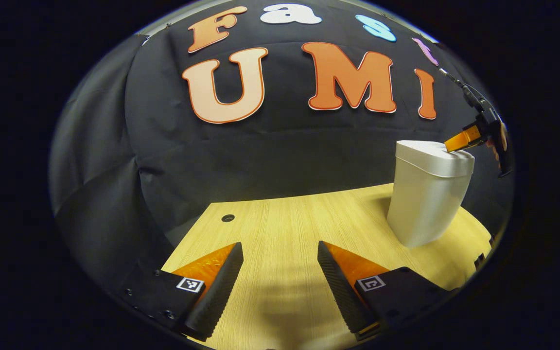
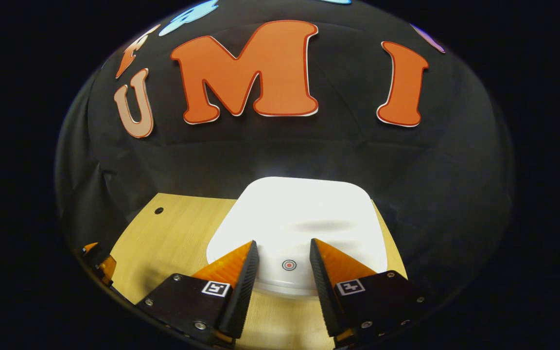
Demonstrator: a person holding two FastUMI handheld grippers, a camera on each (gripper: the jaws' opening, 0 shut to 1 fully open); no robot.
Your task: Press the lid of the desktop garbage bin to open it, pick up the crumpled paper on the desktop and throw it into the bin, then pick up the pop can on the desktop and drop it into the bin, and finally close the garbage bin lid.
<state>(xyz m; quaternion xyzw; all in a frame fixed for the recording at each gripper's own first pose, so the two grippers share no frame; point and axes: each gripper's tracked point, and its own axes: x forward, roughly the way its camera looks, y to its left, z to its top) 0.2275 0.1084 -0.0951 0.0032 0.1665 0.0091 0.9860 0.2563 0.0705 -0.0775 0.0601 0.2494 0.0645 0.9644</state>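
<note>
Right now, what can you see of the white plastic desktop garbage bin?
The white plastic desktop garbage bin stands upright on the wooden desktop, widening from base to top. Its rounded-square lid is shut and bears a small red ring mark near one edge. The right gripper is poised over that mark, jaws parted; contact is unclear.

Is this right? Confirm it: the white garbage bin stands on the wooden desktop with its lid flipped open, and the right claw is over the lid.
Not quite. The garbage bin stands on the wooden desktop, but its lid is closed, as the left gripper view shows. The right claw is over the lid, open, in the right gripper view.
</note>
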